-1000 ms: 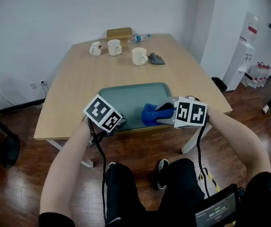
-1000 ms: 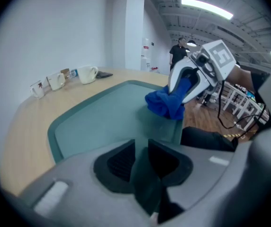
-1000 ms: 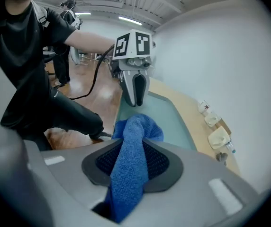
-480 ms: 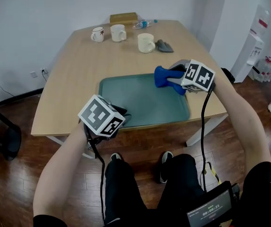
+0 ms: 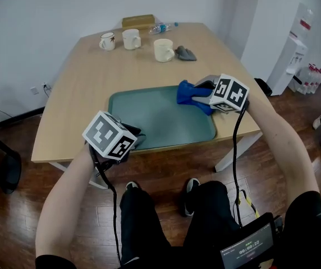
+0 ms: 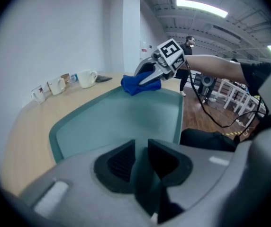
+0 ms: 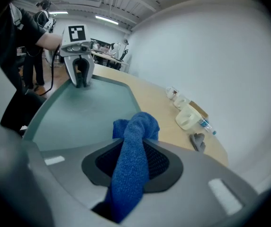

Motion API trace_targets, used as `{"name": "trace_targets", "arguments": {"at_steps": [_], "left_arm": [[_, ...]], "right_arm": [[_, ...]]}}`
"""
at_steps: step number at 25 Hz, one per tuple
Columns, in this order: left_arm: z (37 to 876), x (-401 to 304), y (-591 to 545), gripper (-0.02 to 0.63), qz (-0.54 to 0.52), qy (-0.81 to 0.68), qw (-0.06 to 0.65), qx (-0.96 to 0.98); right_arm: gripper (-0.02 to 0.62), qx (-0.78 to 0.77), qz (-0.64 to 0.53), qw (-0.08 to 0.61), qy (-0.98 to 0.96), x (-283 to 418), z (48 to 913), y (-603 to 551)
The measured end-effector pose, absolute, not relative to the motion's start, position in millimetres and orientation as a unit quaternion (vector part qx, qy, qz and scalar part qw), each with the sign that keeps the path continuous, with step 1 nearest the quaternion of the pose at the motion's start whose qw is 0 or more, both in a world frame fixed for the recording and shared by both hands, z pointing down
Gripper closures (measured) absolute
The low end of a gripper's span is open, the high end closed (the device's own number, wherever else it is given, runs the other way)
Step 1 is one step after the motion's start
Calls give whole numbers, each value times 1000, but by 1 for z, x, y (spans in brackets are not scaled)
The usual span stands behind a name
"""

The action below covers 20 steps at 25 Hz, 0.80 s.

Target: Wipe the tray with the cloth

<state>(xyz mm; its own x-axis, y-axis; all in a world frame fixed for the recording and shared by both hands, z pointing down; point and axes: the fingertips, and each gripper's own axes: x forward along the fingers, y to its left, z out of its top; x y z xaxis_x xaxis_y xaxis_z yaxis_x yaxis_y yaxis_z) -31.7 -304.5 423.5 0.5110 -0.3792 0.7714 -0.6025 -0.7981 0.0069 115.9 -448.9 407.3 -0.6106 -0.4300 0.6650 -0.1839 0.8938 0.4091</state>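
A teal tray point(image 5: 155, 119) lies on the wooden table near its front edge. My left gripper point(image 5: 137, 140) is at the tray's near left corner, and its jaws are shut on the tray's rim point(image 6: 140, 174), which runs between the pads. My right gripper point(image 5: 198, 97) is over the tray's far right corner, shut on a blue cloth point(image 5: 187, 91). The cloth bunches out in front of the jaws and rests on the tray point(image 7: 88, 108). In the right gripper view the cloth point(image 7: 135, 131) fills the gap between the pads. The left gripper view shows the right gripper point(image 6: 150, 79) and the cloth point(image 6: 136, 84) across the tray.
Three mugs point(image 5: 107, 40) point(image 5: 131, 38) point(image 5: 163, 50), a grey rag point(image 5: 185, 53), a cardboard box point(image 5: 138, 21) and a plastic bottle point(image 5: 163, 27) stand at the table's far end. A water dispenser point(image 5: 296, 43) is by the right wall. My legs are under the table's front edge.
My right gripper has carried the blue cloth from the tray's near right part to its far right corner. My left gripper has stayed on the near left rim.
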Motion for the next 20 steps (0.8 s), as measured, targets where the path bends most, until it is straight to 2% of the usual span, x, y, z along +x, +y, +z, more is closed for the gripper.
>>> {"name": "trace_targets", "arguments": {"at_steps": [20], "left_arm": [[432, -27, -304, 518, 400, -280, 145, 861]], "right_arm": [[489, 105, -88, 377, -916, 107, 392, -285]]}}
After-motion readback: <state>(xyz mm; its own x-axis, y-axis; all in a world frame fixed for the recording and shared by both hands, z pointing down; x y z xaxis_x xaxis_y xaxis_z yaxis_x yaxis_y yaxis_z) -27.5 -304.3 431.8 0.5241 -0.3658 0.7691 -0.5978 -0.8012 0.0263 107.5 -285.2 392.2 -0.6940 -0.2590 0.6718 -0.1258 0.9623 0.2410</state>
